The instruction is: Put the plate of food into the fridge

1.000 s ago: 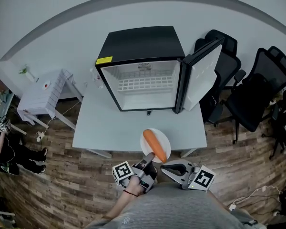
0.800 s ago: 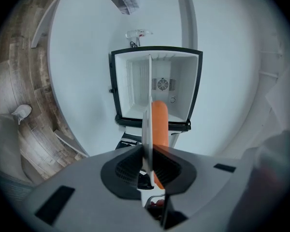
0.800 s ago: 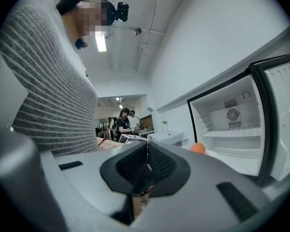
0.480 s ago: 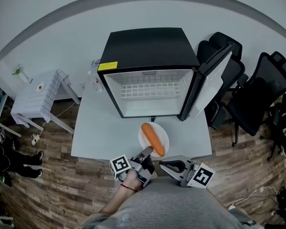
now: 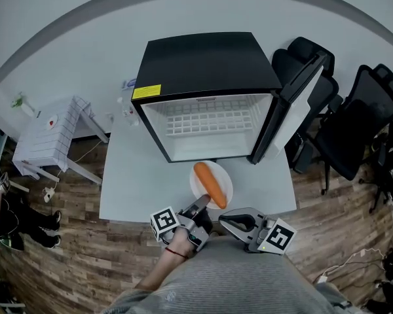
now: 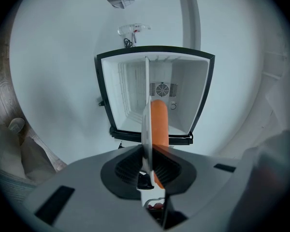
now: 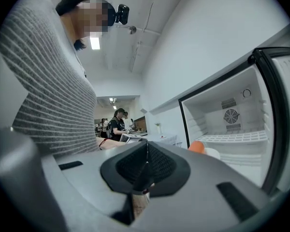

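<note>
A round white plate bearing a long orange piece of food is gripped by its rim in the left gripper, at 6 o'clock from the open black fridge. The right gripper is seen closed on nothing.

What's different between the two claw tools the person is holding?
The left gripper is clamped on the rim of the white plate bearing a carrot; the right gripper is shut on nothing. The left gripper points into the open fridge; the right gripper points sideways, past it. Both carry a marker cube.
</note>
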{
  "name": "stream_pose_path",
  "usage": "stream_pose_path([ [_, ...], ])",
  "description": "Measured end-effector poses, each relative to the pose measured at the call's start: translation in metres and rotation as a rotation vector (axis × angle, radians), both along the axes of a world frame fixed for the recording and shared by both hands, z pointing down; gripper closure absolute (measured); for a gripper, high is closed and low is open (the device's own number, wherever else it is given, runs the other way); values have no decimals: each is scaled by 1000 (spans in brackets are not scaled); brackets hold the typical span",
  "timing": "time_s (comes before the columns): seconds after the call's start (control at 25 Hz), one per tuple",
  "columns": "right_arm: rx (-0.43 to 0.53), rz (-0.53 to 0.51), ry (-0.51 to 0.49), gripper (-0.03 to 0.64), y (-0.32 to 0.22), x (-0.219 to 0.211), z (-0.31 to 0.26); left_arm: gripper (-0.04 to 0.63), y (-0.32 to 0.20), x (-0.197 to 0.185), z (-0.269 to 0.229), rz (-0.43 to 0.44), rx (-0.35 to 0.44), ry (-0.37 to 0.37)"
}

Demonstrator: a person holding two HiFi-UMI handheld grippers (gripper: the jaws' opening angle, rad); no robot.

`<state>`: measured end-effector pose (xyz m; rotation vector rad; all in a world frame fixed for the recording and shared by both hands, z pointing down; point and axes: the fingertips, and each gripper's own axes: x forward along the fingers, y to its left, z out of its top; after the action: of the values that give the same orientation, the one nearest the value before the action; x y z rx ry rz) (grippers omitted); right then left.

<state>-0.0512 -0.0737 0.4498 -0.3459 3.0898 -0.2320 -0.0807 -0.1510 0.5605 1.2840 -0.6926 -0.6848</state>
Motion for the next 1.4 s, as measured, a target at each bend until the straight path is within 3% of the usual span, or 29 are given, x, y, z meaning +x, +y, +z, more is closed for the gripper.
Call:
stream_pose_path([
  [0.24, -7, -3, 3, 603, -7, 4, -2, 541, -4, 1, 7, 12, -6, -40],
  [0.36, -3, -5, 3, 603, -12, 9, -5, 541, -9, 5, 4, -6, -9, -18],
  [0.52, 4, -9, 14, 603, -13, 9, -5, 541, -19, 1, 9, -2, -9, -56],
  [0.6, 2, 0, 16, 603, -15, 11, -4, 541, -26, 2, 7, -12, -7, -41],
  [0.88, 3, 24, 19, 603, -19, 14, -3, 541, -61, -3, -1, -25, 23, -39],
  [1.08, -6, 29, 19, 603, -23, 14, -2, 541, -91, -14, -1, -38, 40, -81],
  [1.4, -11, 47, 26, 603, -31, 14, 0, 541, -141, -31, 6, -88, 24, -100],
])
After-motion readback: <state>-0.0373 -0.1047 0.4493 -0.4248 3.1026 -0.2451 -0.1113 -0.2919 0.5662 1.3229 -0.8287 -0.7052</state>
